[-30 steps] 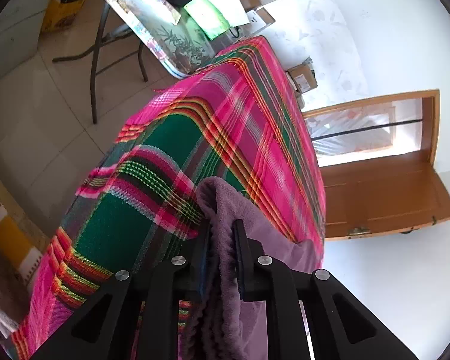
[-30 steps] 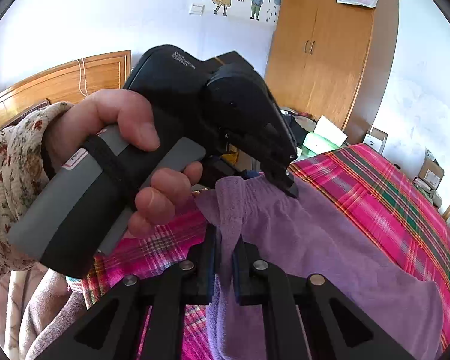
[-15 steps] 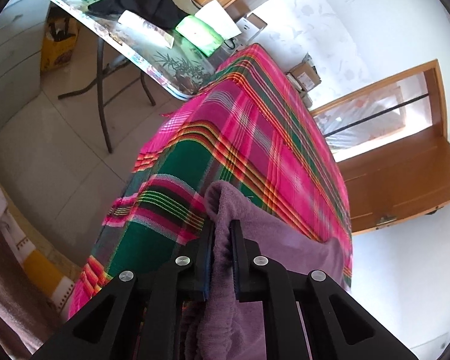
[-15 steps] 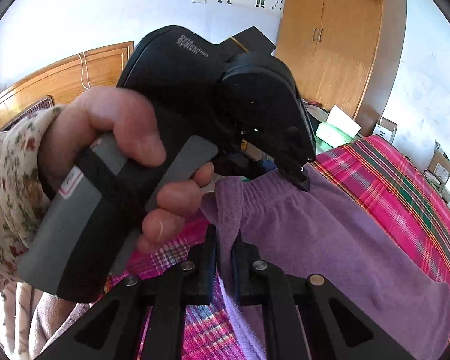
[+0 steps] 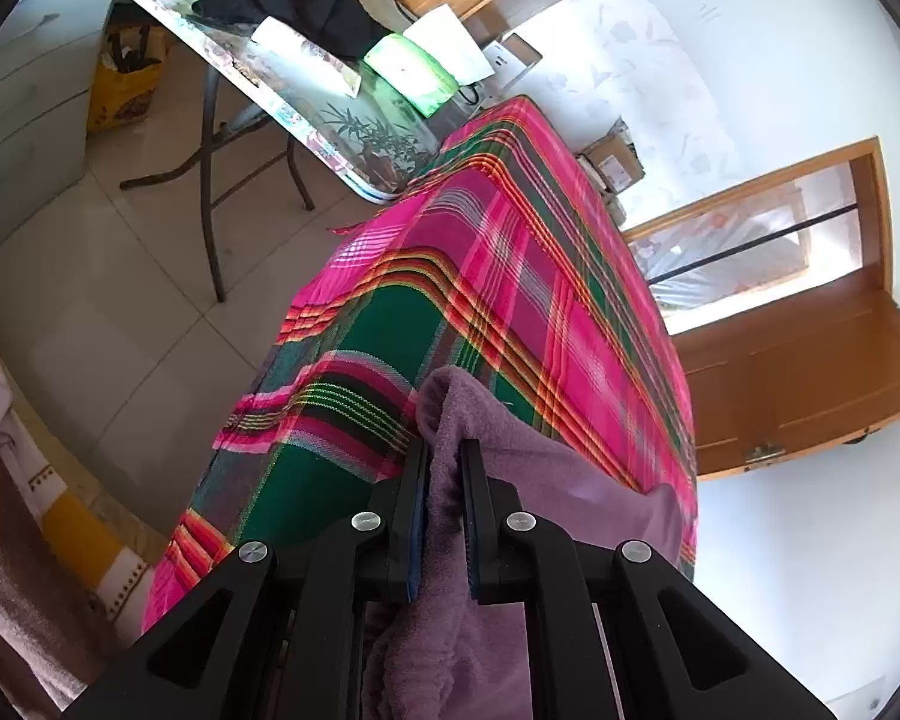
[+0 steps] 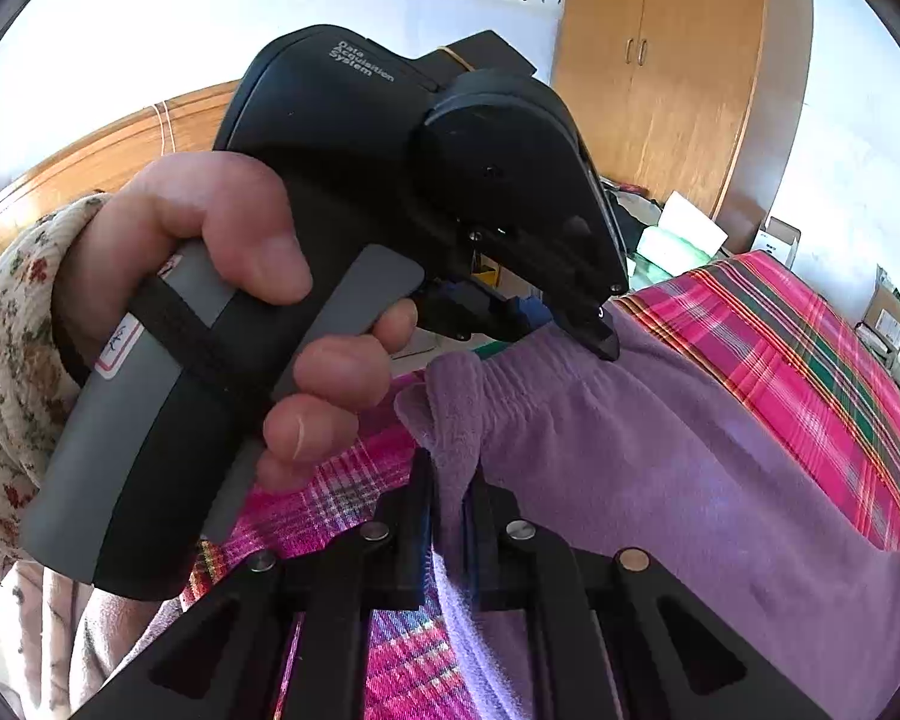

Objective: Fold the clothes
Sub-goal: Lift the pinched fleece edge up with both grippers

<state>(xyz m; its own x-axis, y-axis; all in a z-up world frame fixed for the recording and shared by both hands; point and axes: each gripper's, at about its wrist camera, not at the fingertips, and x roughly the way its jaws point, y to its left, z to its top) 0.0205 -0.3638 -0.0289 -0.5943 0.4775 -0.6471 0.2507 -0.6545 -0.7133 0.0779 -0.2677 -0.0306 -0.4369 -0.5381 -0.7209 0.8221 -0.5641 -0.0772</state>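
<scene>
Left wrist view: the left tongs (image 5: 444, 480) are clamped narrowly on a bunched fold of the purple fleece garment (image 5: 546, 480); their jaws have just been closing on it, and the cloth fills the gap between the pads. The garment trails from the tongs to the right over the plaid bedspread (image 5: 510, 276), pink, green and orange, which stretches ahead. Beyond and left of the tongs stands a folding desk (image 5: 306, 120) carrying green packets (image 5: 411, 69), black cloth (image 5: 306, 9) and white paper; any printing there is too small to read. To the right is a wooden door (image 5: 810, 360).

Right wrist view: the right tongs (image 6: 450, 492) pinch a corner of the same garment at its gathered waistband, jaws nearly together on it. Directly ahead, a hand (image 6: 258, 300) in a floral sleeve (image 6: 6, 360) grips the other tool, whose black housing reads "Data Acquisition System"; its tip bites the waistband. A red-bordered handle label is illegible. A wooden wardrobe (image 6: 660, 78) stands behind.
</scene>
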